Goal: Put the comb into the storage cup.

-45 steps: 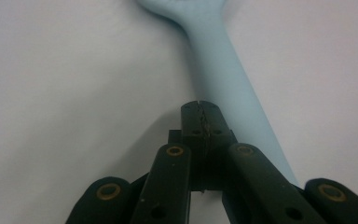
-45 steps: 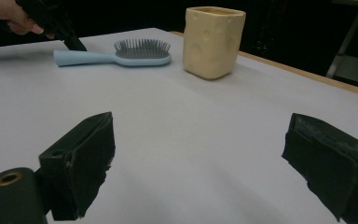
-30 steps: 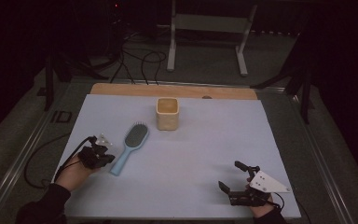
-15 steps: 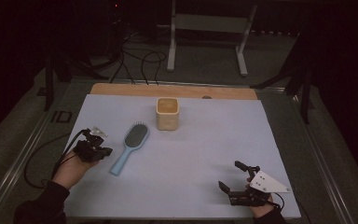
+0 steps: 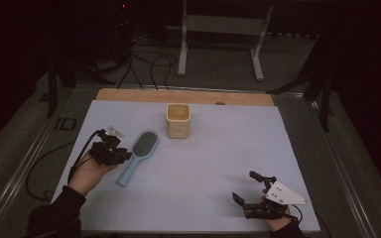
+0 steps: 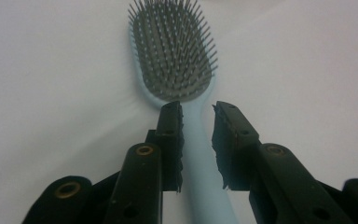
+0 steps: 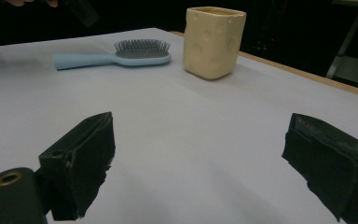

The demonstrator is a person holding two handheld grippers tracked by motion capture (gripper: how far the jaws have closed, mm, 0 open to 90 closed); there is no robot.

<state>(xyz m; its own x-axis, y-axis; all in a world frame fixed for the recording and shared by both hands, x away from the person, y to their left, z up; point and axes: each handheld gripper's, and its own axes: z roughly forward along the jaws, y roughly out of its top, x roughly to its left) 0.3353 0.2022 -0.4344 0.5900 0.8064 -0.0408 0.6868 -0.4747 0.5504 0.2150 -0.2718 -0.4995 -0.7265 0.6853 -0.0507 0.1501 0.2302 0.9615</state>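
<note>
The light blue plastic hairbrush (image 5: pixel 138 156) lies flat, bristles up, on the white table (image 5: pixel 218 163), near the cream cup (image 5: pixel 178 120). The left gripper (image 6: pixel 196 122) has just been opening; its jaws straddle the handle without squeezing. The right gripper (image 5: pixel 252 191) rests wide open, well apart, with bare table between.

The counter (image 5: pixel 218 163) lies bare across its middle and right, open for a hand to pass between the hairbrush (image 5: pixel 138 154) and the right tongs (image 5: pixel 250 187). On the left the hairbrush lies slantwise, and the cream cup (image 5: pixel 178 120) stands upright just beside its bristle end, with a narrow gap between them
</note>
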